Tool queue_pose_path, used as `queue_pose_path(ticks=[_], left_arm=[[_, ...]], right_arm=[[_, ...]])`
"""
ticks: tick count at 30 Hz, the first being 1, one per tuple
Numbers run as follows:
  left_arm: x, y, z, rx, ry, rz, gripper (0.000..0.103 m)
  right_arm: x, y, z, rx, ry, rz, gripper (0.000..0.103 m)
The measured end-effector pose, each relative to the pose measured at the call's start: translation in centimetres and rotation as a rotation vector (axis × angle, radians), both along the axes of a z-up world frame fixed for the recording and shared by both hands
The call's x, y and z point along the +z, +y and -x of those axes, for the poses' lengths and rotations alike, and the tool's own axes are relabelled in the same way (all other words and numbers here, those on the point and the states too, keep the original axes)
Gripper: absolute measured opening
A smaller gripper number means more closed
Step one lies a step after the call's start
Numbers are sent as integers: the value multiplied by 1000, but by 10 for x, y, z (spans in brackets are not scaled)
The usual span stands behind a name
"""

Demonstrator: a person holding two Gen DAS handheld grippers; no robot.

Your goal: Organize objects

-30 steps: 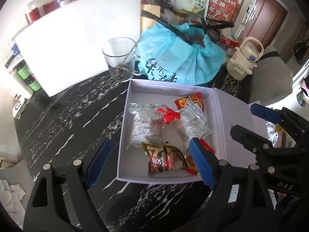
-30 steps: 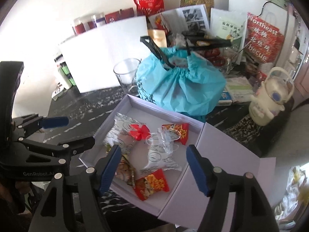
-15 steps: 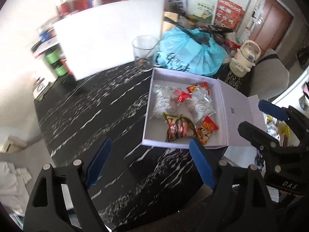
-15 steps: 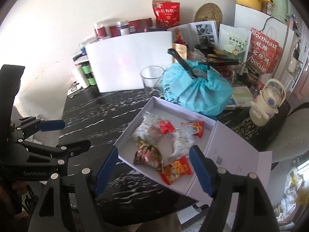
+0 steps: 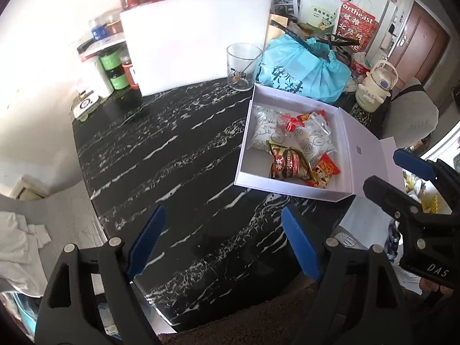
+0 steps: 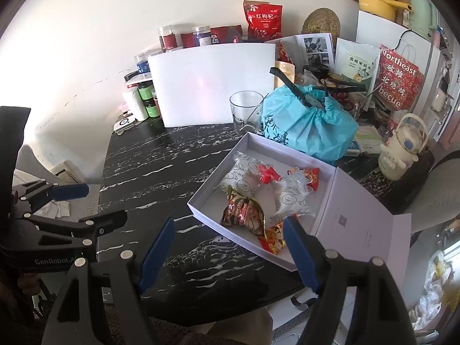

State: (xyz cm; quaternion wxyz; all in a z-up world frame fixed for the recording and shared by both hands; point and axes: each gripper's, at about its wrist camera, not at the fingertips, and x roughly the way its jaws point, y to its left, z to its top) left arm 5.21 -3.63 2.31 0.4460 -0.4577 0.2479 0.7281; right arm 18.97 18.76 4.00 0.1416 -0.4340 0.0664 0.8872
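We held both grippers back from the white box [image 5: 290, 185], which sat open on the black marbled bench [image 5: 161, 155] with its lid [image 5: 365, 146] folded out to the right. The snack packets [image 5: 290, 164] lay inside, far and right of the left gripper [image 5: 221, 238], and just beyond the right gripper [image 6: 230, 250], whose right finger overlapped the box's near edge. Our right hand seemed nearer. The left jaws stood wide and empty; the right jaws, having just opened further, held nothing. The box's long axis ran near-left to far-right in the right view.
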Motion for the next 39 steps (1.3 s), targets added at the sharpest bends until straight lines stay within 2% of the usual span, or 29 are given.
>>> queue_pose_path(ticks=[13, 39], left_arm=[[-3, -18, 0, 19, 14, -28, 82], [-6, -14, -5, 13, 10, -26, 82]], right_arm=[[-3, -14, -9, 14, 9, -28, 80], [-7, -10, -14, 13, 8, -19, 80]])
